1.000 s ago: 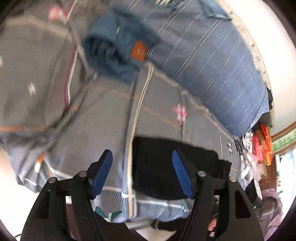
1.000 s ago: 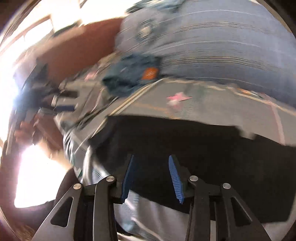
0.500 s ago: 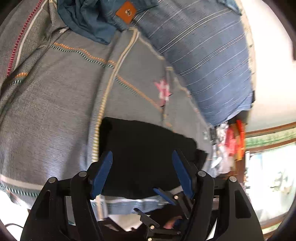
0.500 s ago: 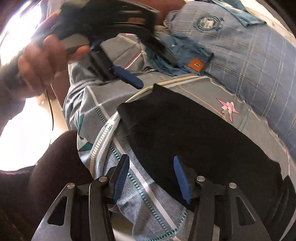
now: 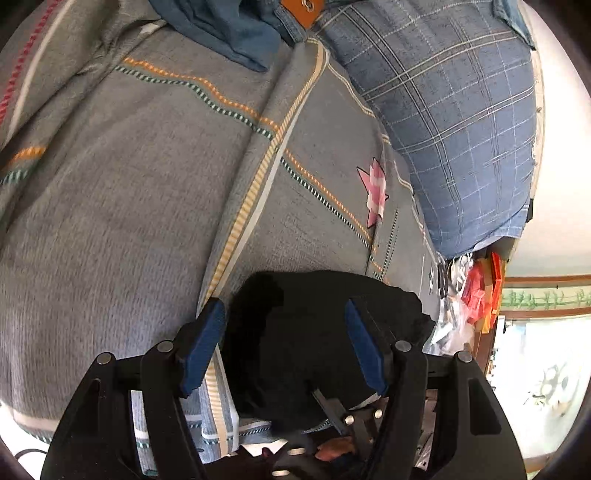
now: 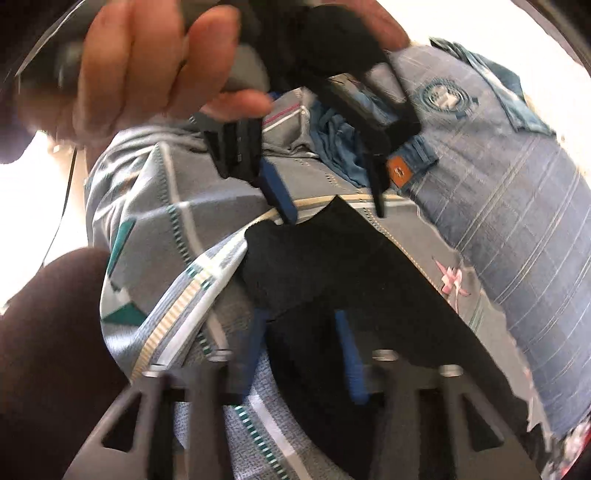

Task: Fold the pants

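Black pants [image 5: 317, 332]: folded, lying at the near edge of a bed with a grey patterned cover [image 5: 129, 206].
Left hand-held gripper [image 5: 284, 343]: jaws wide apart over the pants, gripping nothing.
Right hand-held gripper [image 6: 301, 347]: jaws closing, black cloth between them; pad contact blurred, unclear.
Jeans [image 5: 236, 33]: heaped beyond.

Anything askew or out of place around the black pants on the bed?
The black pants have one corner flipped up and rumpled near the bedspread's edge, not lying flat. Behind them, denim jeans sit in an unfolded heap.
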A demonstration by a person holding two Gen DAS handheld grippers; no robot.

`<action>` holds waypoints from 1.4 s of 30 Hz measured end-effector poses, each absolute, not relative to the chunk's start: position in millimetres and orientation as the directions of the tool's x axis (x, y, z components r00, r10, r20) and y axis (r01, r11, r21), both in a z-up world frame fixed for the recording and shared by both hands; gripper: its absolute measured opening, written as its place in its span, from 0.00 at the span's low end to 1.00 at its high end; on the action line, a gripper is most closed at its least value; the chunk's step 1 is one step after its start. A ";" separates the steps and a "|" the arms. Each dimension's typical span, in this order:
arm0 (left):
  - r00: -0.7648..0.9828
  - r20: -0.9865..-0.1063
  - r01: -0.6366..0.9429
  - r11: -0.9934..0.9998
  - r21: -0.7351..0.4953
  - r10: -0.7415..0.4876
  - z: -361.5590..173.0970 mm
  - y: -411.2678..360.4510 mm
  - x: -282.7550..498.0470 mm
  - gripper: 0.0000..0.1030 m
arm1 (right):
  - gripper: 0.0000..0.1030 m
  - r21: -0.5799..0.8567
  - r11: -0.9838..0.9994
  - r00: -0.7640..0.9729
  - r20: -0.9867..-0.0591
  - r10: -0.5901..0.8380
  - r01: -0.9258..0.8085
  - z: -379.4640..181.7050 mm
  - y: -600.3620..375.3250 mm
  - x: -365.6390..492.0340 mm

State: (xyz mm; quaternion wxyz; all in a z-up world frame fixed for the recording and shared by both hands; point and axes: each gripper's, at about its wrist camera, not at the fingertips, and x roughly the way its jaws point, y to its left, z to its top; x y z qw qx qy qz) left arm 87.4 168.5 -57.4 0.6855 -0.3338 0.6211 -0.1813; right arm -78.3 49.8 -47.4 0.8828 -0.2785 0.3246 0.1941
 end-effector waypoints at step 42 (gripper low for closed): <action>-0.112 -0.710 0.142 0.696 -0.704 -0.696 -35.8 -129.5 86.5 0.10 | 0.14 0.559 0.827 0.713 -0.600 0.363 0.049 -37.8 -235.6 -120.0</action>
